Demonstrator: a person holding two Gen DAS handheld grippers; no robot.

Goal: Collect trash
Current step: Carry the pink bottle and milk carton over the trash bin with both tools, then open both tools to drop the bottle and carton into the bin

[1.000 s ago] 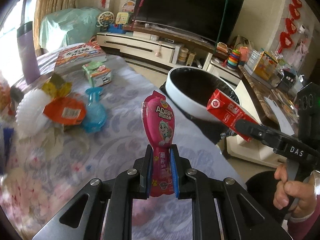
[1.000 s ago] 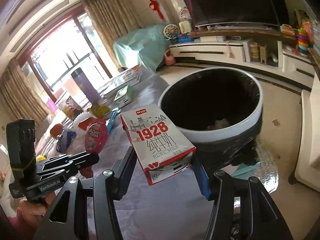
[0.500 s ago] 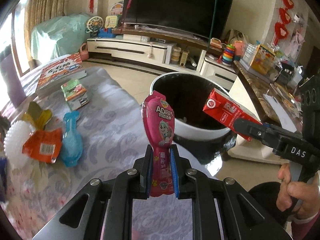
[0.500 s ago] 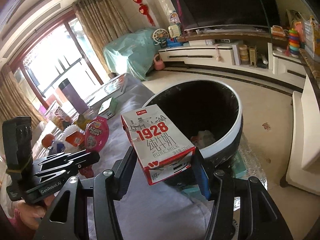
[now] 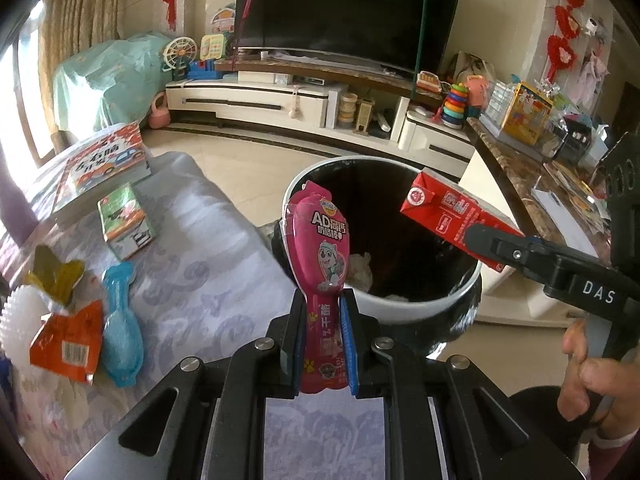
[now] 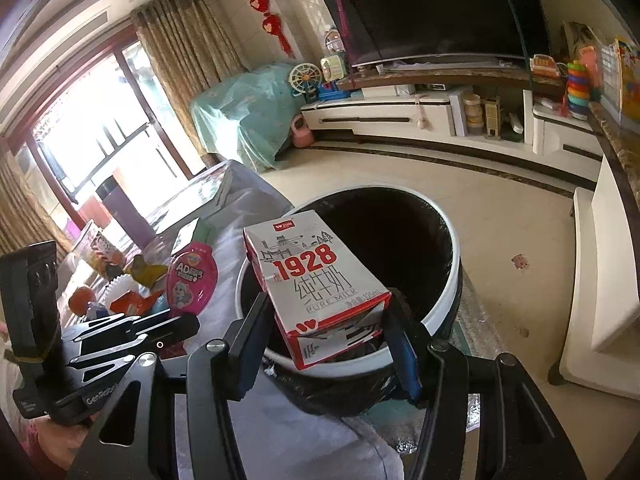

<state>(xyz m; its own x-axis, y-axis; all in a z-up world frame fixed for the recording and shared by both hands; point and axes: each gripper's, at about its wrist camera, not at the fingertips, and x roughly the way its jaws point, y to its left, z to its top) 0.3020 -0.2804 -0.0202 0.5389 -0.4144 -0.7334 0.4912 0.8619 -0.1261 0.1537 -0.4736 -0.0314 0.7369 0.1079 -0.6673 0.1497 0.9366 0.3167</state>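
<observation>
My left gripper [image 5: 323,328] is shut on a pink AD snack wrapper [image 5: 320,252], held upright at the near rim of a round trash bin [image 5: 400,308] with a black liner. My right gripper [image 6: 326,332] is shut on a red-and-white 1928 milk carton [image 6: 316,280], held over the bin's near rim [image 6: 444,312]; the carton also shows in the left wrist view [image 5: 452,216]. The pink wrapper shows in the right wrist view [image 6: 192,280] to the left of the bin. White crumpled trash [image 5: 360,268] lies inside the bin.
On the purple patterned cloth [image 5: 208,280] lie a blue wrapper [image 5: 120,328], an orange packet [image 5: 68,344], a yellow wrapper [image 5: 52,276], a white ridged cup [image 5: 16,320], a green box [image 5: 124,220] and a book [image 5: 104,168]. A TV stand [image 5: 280,100] is beyond.
Both grippers have moved toward the bin with their items. The bin now looks larger and closer, and the milk carton is over its rim.
</observation>
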